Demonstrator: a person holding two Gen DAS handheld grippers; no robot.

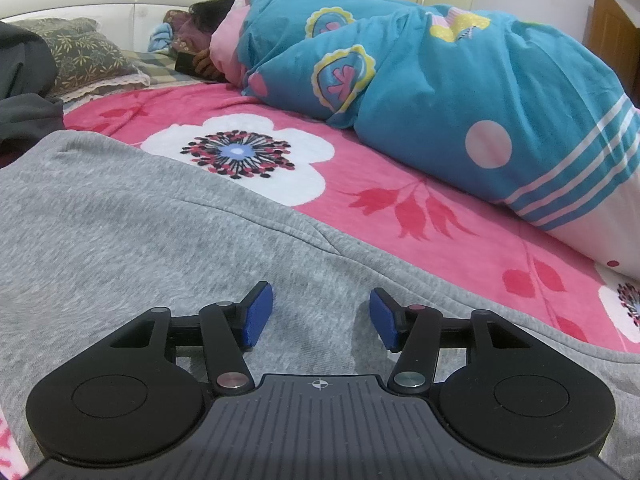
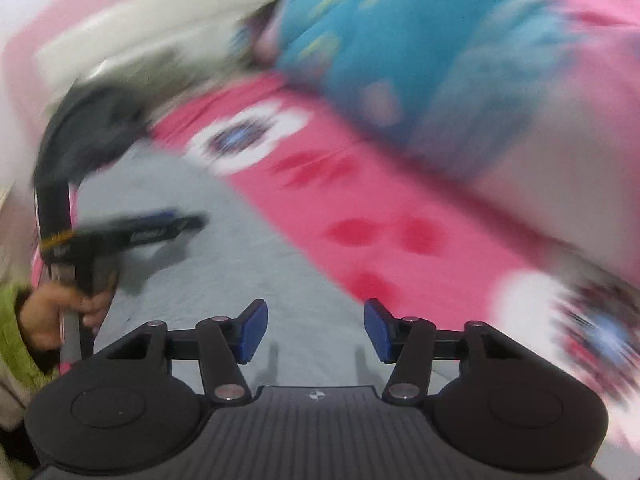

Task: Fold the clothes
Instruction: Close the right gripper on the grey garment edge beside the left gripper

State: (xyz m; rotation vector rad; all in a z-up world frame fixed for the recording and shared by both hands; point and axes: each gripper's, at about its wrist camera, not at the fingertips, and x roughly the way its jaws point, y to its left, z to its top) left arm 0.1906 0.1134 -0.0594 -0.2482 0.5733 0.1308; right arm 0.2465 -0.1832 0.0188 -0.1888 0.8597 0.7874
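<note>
Grey knit cloth, the garment (image 1: 132, 232) to be folded, lay right under the left gripper (image 1: 321, 316), spread flat across the near part of the bed. Its blue fingers (image 1: 258, 314) stood apart with only bare fabric between them, gripping nothing. Largest of the surroundings was the pink blanket (image 1: 400, 216) with white flowers covering the bed, showing beyond the garment's far edge. Across the far side stretched a bulky blue quilt (image 1: 440, 92) with pink dots and stripes, and a person lay under it (only dark hair (image 1: 212, 10) and a hand beside a phone (image 1: 186, 63) showed). A patterned pillow (image 1: 84, 54) sat at the head of the bed, and a dark grey heap of cloth (image 1: 24, 92) lay just left of it, close to the garment's upper corner.

From the right wrist the view was heavily smeared. The right gripper (image 2: 316, 330) hung over the same grey garment (image 2: 224, 256), its fingers (image 2: 254, 330) apart and empty. At its left, the person's hand (image 2: 64, 308) in a green sleeve (image 2: 12, 336) gripped the handle of the other gripper, whose blurred blue tips reached over the cloth.
</note>
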